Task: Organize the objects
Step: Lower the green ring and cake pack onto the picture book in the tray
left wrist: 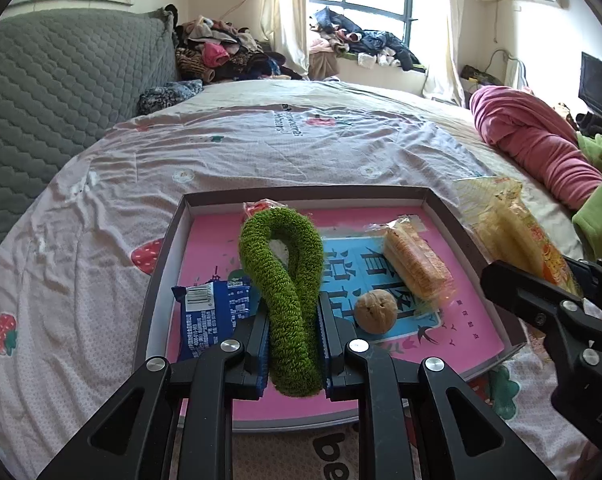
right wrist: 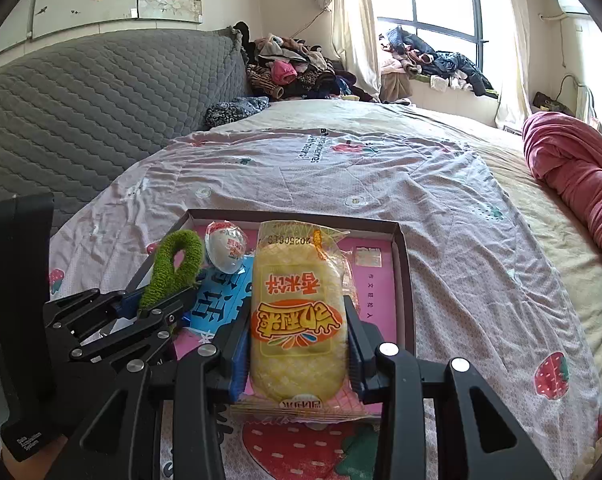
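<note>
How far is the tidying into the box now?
Done: blue packet, walnut, cracker pack and wrapped egg lie in the box. In hand: left tool holds the green loop, right tool the yellow snack. Left: releasing both.

Black claws (left wrist: 293, 344), blue pads, silver screws

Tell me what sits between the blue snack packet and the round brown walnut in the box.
The fuzzy green loop, clamped in the left gripper, lies between the blue snack packet and the walnut, seen in the left wrist view.
</note>
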The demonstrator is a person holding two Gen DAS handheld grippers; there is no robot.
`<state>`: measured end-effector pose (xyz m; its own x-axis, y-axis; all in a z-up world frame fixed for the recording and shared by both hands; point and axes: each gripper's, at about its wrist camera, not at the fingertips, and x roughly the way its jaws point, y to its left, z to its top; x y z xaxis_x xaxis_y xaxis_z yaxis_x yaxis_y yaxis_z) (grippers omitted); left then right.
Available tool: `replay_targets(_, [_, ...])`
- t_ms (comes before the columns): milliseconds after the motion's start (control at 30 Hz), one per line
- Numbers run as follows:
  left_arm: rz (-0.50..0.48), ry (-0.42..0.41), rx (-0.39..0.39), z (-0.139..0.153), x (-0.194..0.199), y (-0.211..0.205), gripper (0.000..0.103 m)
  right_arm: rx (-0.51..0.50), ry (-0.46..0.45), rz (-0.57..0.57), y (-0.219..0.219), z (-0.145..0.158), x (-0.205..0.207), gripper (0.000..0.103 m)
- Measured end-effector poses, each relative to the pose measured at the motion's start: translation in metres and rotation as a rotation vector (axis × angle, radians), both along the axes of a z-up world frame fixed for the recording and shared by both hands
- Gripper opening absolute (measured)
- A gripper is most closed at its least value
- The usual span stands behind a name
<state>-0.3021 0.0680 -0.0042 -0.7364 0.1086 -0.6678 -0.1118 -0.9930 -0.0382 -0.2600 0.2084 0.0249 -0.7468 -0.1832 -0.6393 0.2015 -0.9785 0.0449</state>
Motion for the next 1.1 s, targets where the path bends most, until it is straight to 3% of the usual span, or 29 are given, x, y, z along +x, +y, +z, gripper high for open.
replay_targets(833, [0.015,-0.054,-0.012,-0.030,-0.016,-0.001,0.020,0.030,-0.104,-0.046,0.010,-0.037,-0.025,0.040])
replay_targets(1100, [0.002,-0.061,-0.017,-0.035,-0.019,0.003,0.020,0.030,-0.100,-0.024,0.005,-0.042,-0.027,0.040])
